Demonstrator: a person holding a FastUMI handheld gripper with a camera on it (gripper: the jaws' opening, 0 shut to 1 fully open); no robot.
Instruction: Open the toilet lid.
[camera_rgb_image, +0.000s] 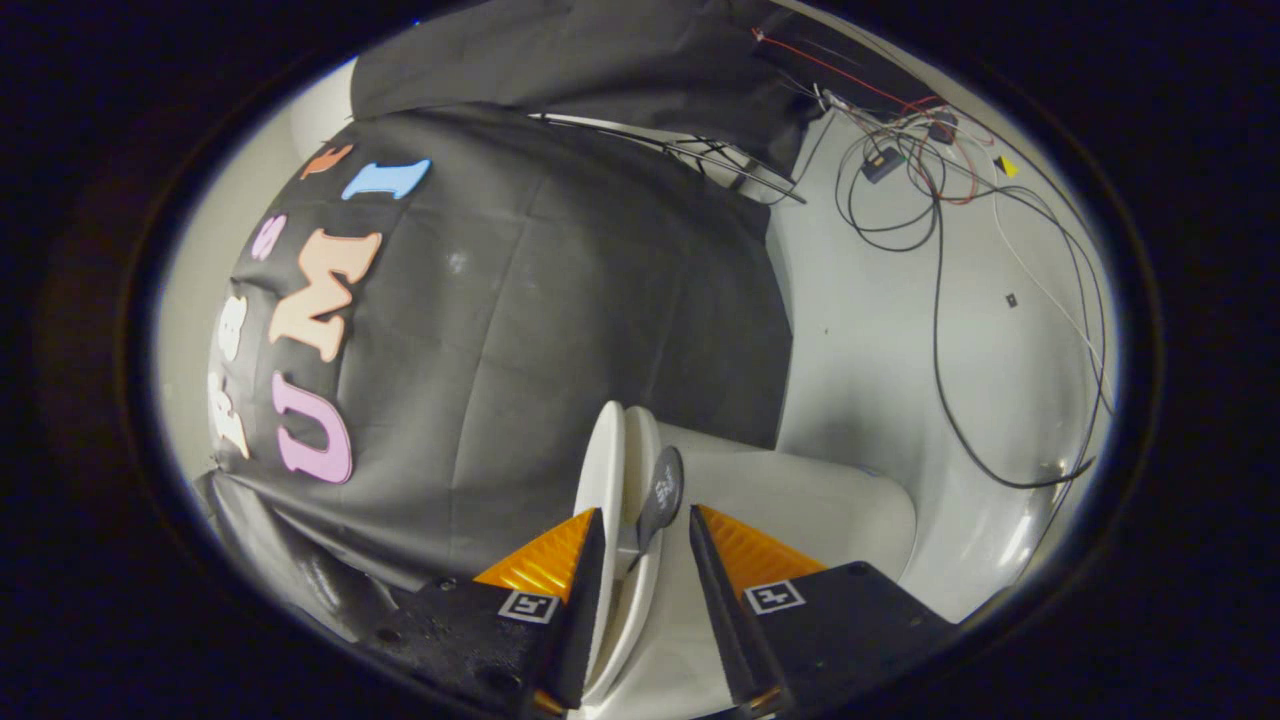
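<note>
Fingers (646, 530) apart, straddling raised toilet lid (606, 470); cables (940, 300) beyond.

Gripper (645, 540) rolled sideways, jaws parted, pressing on nothing

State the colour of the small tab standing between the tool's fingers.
Dark grey, seen best in the gripper view: the tab stands against the white toilet lid.

Dim, even light, strong fisheye bending at the edges, fairly sharp.
</note>
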